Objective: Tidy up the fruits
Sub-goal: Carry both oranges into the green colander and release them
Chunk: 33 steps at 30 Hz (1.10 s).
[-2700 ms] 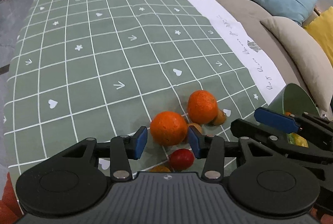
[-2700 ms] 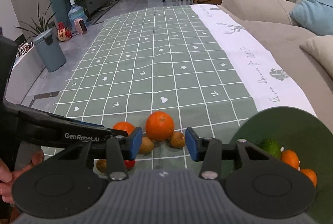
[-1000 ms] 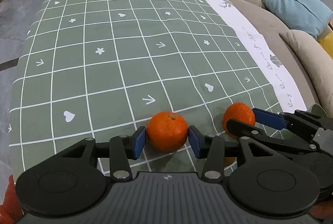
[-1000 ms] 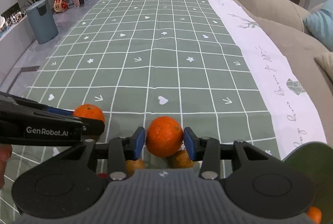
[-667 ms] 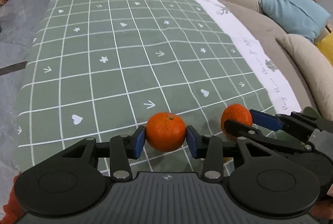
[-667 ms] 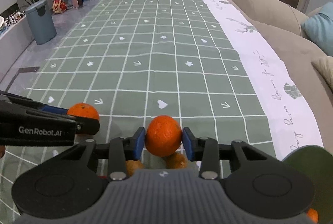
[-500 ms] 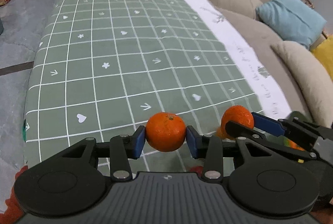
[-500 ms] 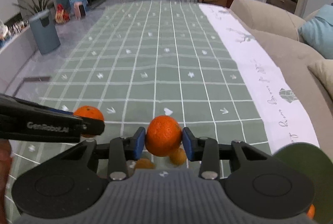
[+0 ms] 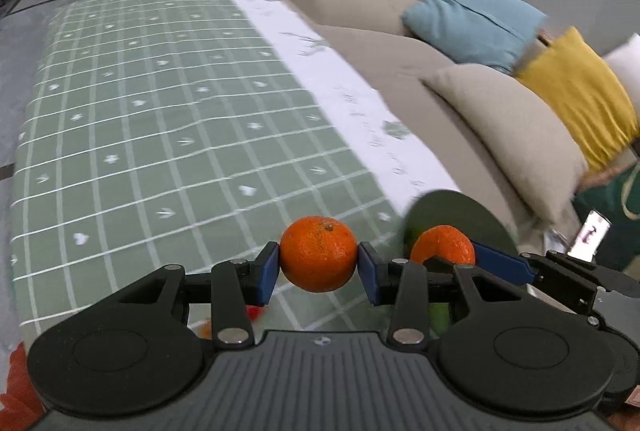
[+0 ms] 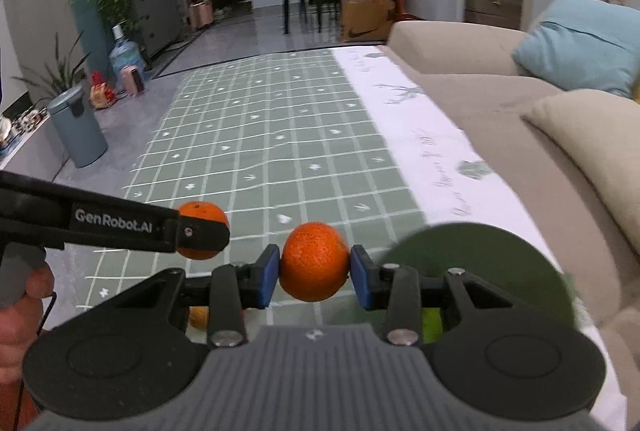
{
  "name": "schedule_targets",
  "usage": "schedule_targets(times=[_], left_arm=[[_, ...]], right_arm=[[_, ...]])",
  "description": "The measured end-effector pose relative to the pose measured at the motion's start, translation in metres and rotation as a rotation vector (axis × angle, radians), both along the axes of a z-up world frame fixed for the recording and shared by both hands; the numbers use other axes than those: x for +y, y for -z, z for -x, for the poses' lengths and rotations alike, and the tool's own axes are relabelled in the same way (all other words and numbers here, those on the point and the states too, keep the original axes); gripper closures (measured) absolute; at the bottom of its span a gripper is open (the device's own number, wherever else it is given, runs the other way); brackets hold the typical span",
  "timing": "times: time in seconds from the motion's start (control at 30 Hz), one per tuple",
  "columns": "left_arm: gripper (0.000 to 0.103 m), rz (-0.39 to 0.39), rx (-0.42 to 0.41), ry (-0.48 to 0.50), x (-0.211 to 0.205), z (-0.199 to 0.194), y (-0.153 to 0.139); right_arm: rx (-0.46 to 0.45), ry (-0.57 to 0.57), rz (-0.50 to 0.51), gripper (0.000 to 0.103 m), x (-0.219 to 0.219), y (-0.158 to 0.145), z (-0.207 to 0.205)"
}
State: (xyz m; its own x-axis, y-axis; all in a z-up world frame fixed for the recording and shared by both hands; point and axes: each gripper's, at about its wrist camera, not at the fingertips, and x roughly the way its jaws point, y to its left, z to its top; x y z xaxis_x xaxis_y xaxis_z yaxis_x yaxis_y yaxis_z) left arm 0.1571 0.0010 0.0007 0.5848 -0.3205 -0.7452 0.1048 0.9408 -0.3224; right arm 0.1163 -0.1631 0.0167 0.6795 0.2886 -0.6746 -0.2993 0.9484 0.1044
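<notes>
At nine o'clock in the right wrist view, the left gripper pinches a mandarin between its blue pads, clear above the green checked tablecloth. In its own view the left gripper shows the same fruit squeezed at the flanks, stem dimple up. At centre, the right gripper clamps a second mandarin, also lifted off the cloth. Low at seven o'clock, a small brown fruit, perhaps a kiwi, lies on the cloth behind the linkage. At four o'clock sits the dark green bowl, a green fruit peeping at its near side.

The step in hand looks like the carry: both mandarins lifted, neither yet over the bowl. Next, each needs swinging rightward above the rim, one after the other so the tools do not collide, then lowering before the pads part.
</notes>
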Motion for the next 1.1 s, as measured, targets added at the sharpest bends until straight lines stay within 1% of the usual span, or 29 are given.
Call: schedule_targets(times=[0.1,0.23,0.4,0.5,0.67,0.8,0.9,1.1], left_arm=[[0.056,0.001,-0.004,0.043,-0.022,0.001,-0.003],[0.056,0.007,0.009,0.096,-0.049,-0.003,-0.001],[0.056,-0.027,0.024,0.152,-0.081,-0.015,0.006],[0.056,-0.053,0.036,0.177,-0.094,-0.022,0.012],[0.056,-0.139,0.058,0.208,-0.115,-0.036,0.026],[0.056,-0.197,0.056,0.234,-0.126,-0.042,0.033],[0.056,-0.254,0.028,0.254,-0.135,-0.047,0.035],[0.056,-0.354,-0.022,0.301,-0.154,-0.049,0.038]], right_arm=[[-0.004,0.049,0.007,0.068,-0.024,-0.002,0.012],[0.009,0.128,-0.007,0.068,-0.058,0.002,0.02],[0.022,0.213,-0.017,0.068,-0.09,0.011,0.021],[0.036,0.247,-0.031,0.068,-0.101,0.02,0.017],[0.058,0.265,-0.051,0.068,-0.107,0.032,0.004],[0.068,0.267,-0.072,0.068,-0.11,0.04,-0.01],[0.075,0.272,-0.077,0.068,-0.112,0.046,-0.019],[0.067,0.289,-0.036,0.068,-0.113,0.059,-0.043]])
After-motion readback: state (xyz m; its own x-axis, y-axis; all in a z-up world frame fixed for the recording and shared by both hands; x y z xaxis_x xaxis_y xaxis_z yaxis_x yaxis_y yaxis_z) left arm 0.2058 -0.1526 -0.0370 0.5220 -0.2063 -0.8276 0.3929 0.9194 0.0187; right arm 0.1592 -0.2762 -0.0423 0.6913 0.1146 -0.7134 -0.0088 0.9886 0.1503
